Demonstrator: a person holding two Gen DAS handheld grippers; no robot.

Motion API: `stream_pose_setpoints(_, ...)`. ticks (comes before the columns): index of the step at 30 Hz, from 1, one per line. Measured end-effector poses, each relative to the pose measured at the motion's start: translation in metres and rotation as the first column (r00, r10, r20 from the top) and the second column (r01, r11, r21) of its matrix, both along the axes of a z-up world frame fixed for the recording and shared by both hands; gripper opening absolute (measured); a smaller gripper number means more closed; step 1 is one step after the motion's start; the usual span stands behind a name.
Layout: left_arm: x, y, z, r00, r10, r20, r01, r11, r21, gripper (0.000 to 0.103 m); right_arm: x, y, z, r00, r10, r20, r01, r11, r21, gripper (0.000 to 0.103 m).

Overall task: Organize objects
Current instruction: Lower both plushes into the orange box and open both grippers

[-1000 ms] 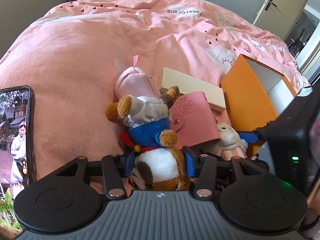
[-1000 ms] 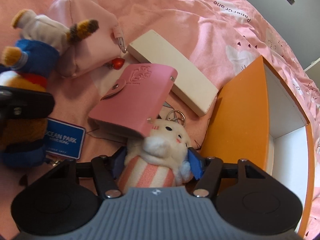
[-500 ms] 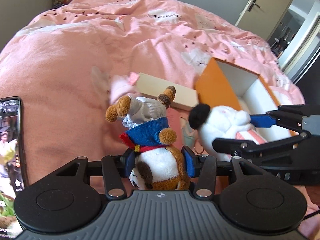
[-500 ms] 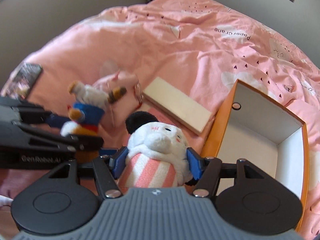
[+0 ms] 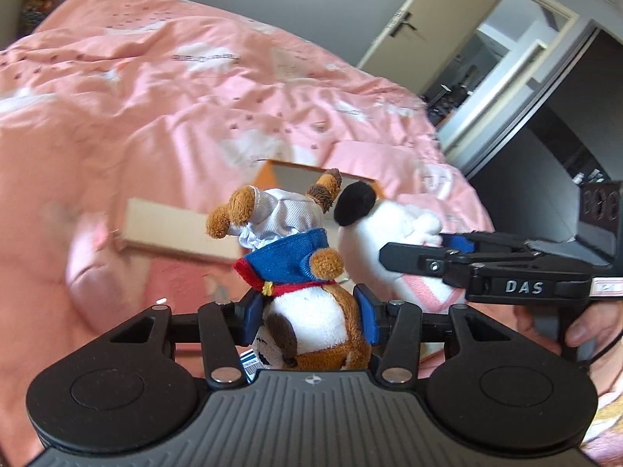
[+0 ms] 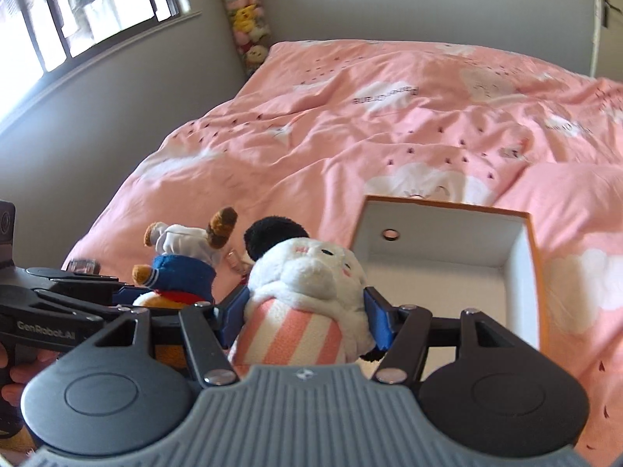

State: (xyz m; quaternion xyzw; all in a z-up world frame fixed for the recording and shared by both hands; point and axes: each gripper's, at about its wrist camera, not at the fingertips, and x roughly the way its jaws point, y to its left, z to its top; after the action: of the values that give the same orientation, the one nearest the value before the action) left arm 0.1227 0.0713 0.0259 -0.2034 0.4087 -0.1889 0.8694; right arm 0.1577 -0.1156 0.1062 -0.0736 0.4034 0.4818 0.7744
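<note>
Pink bed (image 6: 409, 144), orange box (image 6: 521, 272), perhaps a board (image 5: 171, 229)

Bright daylight floods in from the window (image 6: 97, 7) at upper left of the right wrist view, washing its panes out to glare and leaving the pink bedspread (image 6: 389, 124) evenly lit with only soft shadows in its folds. In the left wrist view the bedding and the pale flat box (image 5: 171, 229) smear with motion blur, while the brown plush toy (image 5: 303, 284) close to the lens stays sharp. Both views bow hard at the edges, with the door frame (image 5: 459, 31) curving and the corners going dark.
</note>
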Motion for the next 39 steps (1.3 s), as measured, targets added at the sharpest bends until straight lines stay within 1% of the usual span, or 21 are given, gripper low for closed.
stream_pose_setpoints(3,0.024,-0.02,-0.001,0.998,-0.061,-0.016,0.06,0.998,-0.03,0.056,0.02,-0.021,-0.004,0.998,-0.064,-0.029,0.064,0.998,0.013,0.064)
stream_pose_setpoints(5,0.039,-0.035,-0.005,0.994,-0.102,-0.027,0.101,0.995,-0.022,0.056,0.036,-0.033,-0.01,0.992,-0.118,-0.047,0.118,0.993,0.008,0.065)
stream_pose_setpoints(8,0.064,-0.059,-0.019,0.984,-0.166,-0.07,0.168,0.985,0.025,0.056,0.06,-0.044,-0.024,0.98,-0.178,-0.085,0.177,0.984,-0.014,0.065)
stream_pose_setpoints(10,0.08,-0.073,-0.032,0.975,-0.195,-0.11,0.203,0.977,0.066,0.056,0.072,-0.048,-0.037,0.977,-0.188,-0.103,0.185,0.982,-0.038,0.065)
stream_pose_setpoints(13,0.1,-0.086,-0.053,0.959,-0.216,-0.181,0.239,0.965,0.112,0.056,0.082,-0.044,-0.058,0.981,-0.177,-0.083,0.169,0.981,-0.094,0.064)
stream_pose_setpoints(15,0.11,-0.095,-0.063,0.951,-0.229,-0.207,0.263,0.952,0.157,0.056,0.088,-0.039,-0.071,0.984,-0.165,-0.069,0.155,0.98,-0.129,0.064)
stream_pose_setpoints(18,0.121,-0.109,-0.076,0.937,-0.254,-0.241,0.311,0.919,0.24,0.056,0.097,-0.034,-0.09,0.989,-0.136,-0.063,0.124,0.977,-0.174,0.064)
stream_pose_setpoints(21,0.129,-0.118,-0.086,0.919,-0.273,-0.284,0.353,0.89,0.288,0.056,0.105,-0.026,-0.104,0.994,-0.098,-0.045,0.087,0.974,-0.212,0.064)
stream_pose_setpoints(23,0.132,-0.123,-0.09,0.912,-0.284,-0.297,0.377,0.866,0.329,0.056,0.108,-0.02,-0.112,0.996,-0.075,-0.04,0.064,0.97,-0.235,0.064)
stream_pose_setpoints(25,0.134,-0.128,-0.093,0.905,-0.295,-0.305,0.399,0.837,0.374,0.056,0.112,-0.016,-0.119,0.997,-0.069,-0.045,0.055,0.966,-0.251,0.064)
stream_pose_setpoints(28,0.136,-0.136,-0.096,0.889,-0.333,-0.315,0.444,0.798,0.409,0.057,0.11,-0.007,-0.124,1.0,-0.023,0.016,0.027,0.955,-0.296,0.064)
stream_pose_setpoints(31,0.132,-0.146,-0.098,0.876,-0.359,-0.321,0.477,0.74,0.474,0.058,0.106,0.0,-0.128,0.998,0.032,0.055,-0.011,0.939,-0.344,0.065)
stream_pose_setpoints(33,0.13,-0.151,-0.1,0.863,-0.389,-0.322,0.504,0.704,0.501,0.061,0.103,0.005,-0.131,0.994,0.083,0.074,-0.05,0.926,-0.375,0.066)
stream_pose_setpoints(35,0.127,-0.153,-0.101,0.852,-0.417,-0.317,0.524,0.68,0.513,0.07,0.1,0.008,-0.133,0.988,0.116,0.097,-0.067,0.912,-0.406,0.067)
stream_pose_setpoints(37,0.126,-0.155,-0.101,0.837,-0.443,-0.321,0.547,0.665,0.508,0.075,0.099,0.01,-0.135,0.986,0.13,0.107,-0.074,0.905,-0.419,0.068)
stream_pose_setpoints(38,0.125,-0.155,-0.101,0.83,-0.456,-0.32,0.557,0.661,0.502,0.079,0.1,0.01,-0.135,0.985,0.135,0.106,-0.078,0.903,-0.423,0.069)
stream_pose_setpoints(39,0.126,-0.155,-0.101,0.824,-0.467,-0.321,0.566,0.661,0.492,0.081,0.101,0.011,-0.135,0.985,0.138,0.099,-0.084,0.902,-0.423,0.069)
